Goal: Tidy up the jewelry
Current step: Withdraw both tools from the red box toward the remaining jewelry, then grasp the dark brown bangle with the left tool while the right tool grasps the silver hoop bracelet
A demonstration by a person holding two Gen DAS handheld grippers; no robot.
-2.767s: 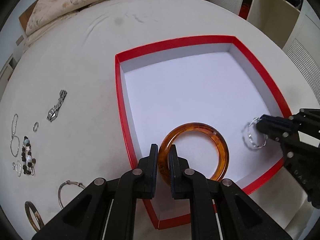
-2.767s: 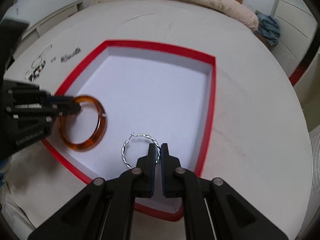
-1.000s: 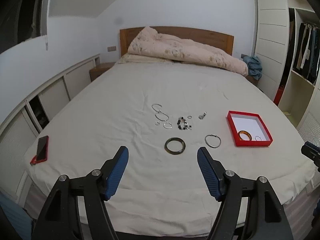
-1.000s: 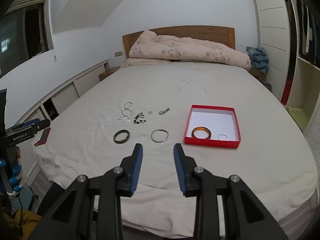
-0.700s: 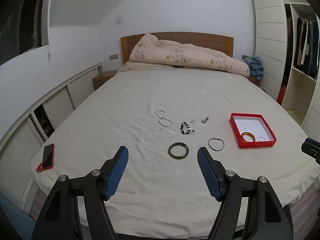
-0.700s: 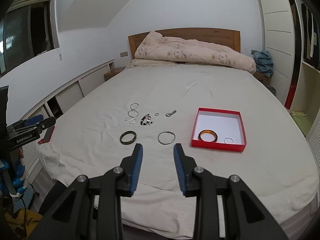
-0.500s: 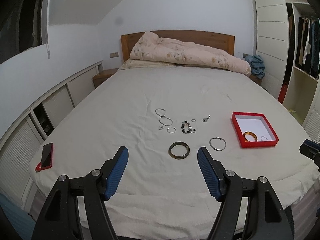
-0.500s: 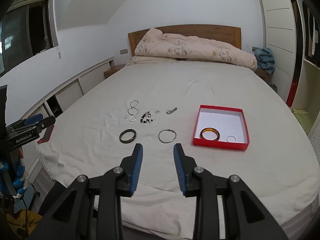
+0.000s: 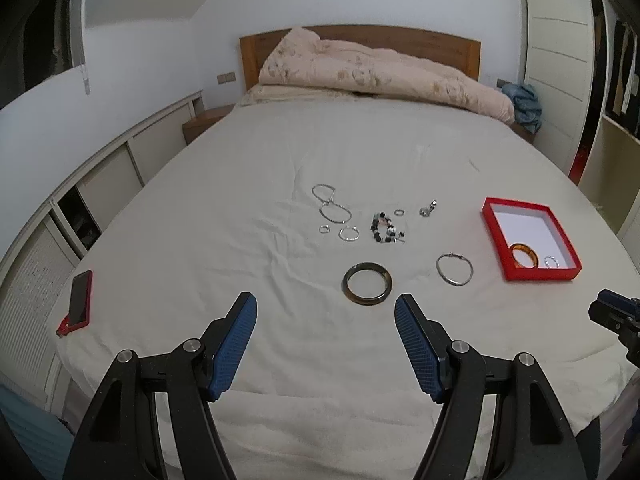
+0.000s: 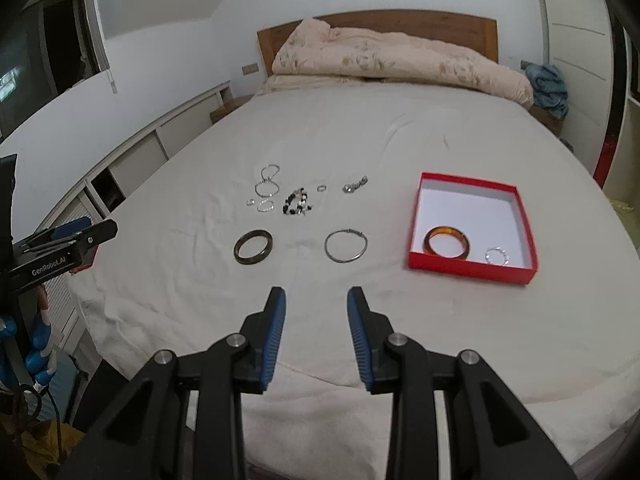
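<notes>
A red box lies on the bed at the right. It holds an amber bangle and a small silver hoop. A dark bangle, a silver bangle, a beaded bracelet and several small silver pieces lie on the sheet. My left gripper is wide open and empty, just short of the dark bangle. My right gripper is open and empty, before the silver bangle.
A phone in a red case lies at the bed's left edge. A folded quilt lies by the headboard. Low cabinets line the left wall. Wardrobe shelves stand at the right.
Both grippers let go of the amber bangle and silver hoop in the box, opened and pulled far back. Over the last second both have drifted slightly closer to the bed.
</notes>
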